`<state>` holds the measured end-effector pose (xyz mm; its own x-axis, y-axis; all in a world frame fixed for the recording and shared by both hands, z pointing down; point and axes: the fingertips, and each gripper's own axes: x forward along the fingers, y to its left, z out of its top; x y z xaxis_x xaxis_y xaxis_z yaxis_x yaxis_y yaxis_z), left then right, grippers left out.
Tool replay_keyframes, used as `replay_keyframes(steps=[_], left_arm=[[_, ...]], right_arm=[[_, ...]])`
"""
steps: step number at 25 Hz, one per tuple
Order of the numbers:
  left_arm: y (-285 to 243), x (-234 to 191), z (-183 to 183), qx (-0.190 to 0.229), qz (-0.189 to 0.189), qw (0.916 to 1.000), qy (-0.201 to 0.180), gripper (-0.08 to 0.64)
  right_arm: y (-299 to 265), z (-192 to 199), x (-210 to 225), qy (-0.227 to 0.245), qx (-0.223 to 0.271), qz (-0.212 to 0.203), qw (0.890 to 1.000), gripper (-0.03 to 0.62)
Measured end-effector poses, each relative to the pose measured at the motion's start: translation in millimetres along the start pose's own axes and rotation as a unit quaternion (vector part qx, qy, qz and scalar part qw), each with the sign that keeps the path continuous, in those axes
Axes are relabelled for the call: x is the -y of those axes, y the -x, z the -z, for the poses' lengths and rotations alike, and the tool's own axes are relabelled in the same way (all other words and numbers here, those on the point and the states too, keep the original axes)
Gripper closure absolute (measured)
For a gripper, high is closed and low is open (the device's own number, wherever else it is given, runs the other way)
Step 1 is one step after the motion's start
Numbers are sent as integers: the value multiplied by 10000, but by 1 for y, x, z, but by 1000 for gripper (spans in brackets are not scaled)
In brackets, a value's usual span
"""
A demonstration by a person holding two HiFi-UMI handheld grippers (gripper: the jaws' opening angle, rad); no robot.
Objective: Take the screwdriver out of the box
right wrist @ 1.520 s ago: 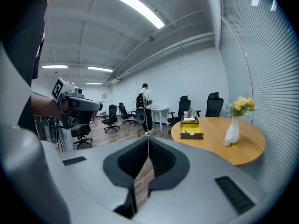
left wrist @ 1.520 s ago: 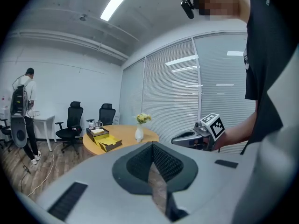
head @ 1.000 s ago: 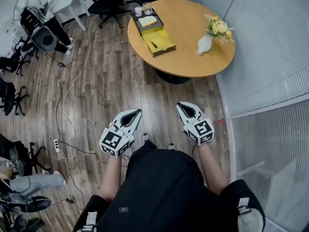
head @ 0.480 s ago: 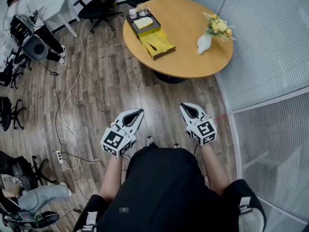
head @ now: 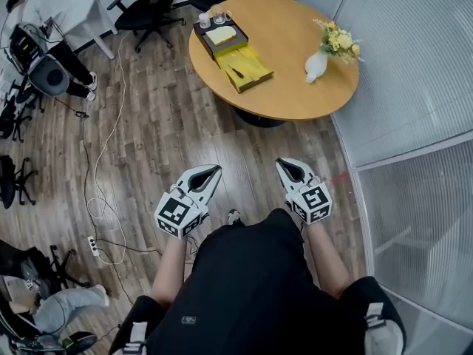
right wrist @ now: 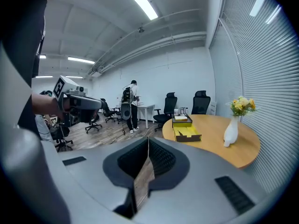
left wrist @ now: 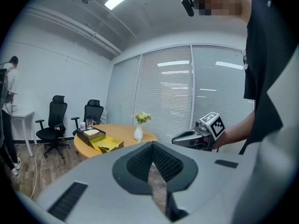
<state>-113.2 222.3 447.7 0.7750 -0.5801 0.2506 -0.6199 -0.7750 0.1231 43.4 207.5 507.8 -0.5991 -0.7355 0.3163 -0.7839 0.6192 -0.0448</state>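
An open yellow box (head: 244, 63) lies on the round wooden table (head: 295, 87), far ahead of me. A dark screwdriver (head: 236, 71) rests inside it. The same yellow box (left wrist: 106, 144) shows small in the left gripper view, and the box (right wrist: 187, 134) also shows in the right gripper view. My left gripper (head: 214, 169) and right gripper (head: 281, 163) hang over the wood floor, well short of the table. Both have their jaws shut with nothing between them.
A dark tray (head: 219, 36) with a yellow pad and glasses sits behind the box. A white vase of flowers (head: 318, 65) stands on the table's right side. Glass walls with blinds (head: 414, 72) run along the right. Office chairs (head: 148, 6), floor cables (head: 103, 161) and a person (head: 44, 58) are at the left.
The table and box have shifted slightly in the head view as I step forward. Both grippers keep their shut jaws and stay side by side.
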Motion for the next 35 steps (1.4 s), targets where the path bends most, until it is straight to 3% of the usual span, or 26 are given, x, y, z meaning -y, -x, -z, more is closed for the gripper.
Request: replay_keyframes(steps=[14,23,35], left_arm=[[-28,-20,-5,-133,-345,9992,161,557],[-79,-30,-26,-108,-743,9969,230,557],[-139,-32,-45,-94,-1387,9898,308,557]], right_arm=[[-26,-15,27,139,-11,-371,9992,587],[-51,-30,77,446,-20,-866,9952,586],[-71,-23,154,488,-108,-1430,9885,586]])
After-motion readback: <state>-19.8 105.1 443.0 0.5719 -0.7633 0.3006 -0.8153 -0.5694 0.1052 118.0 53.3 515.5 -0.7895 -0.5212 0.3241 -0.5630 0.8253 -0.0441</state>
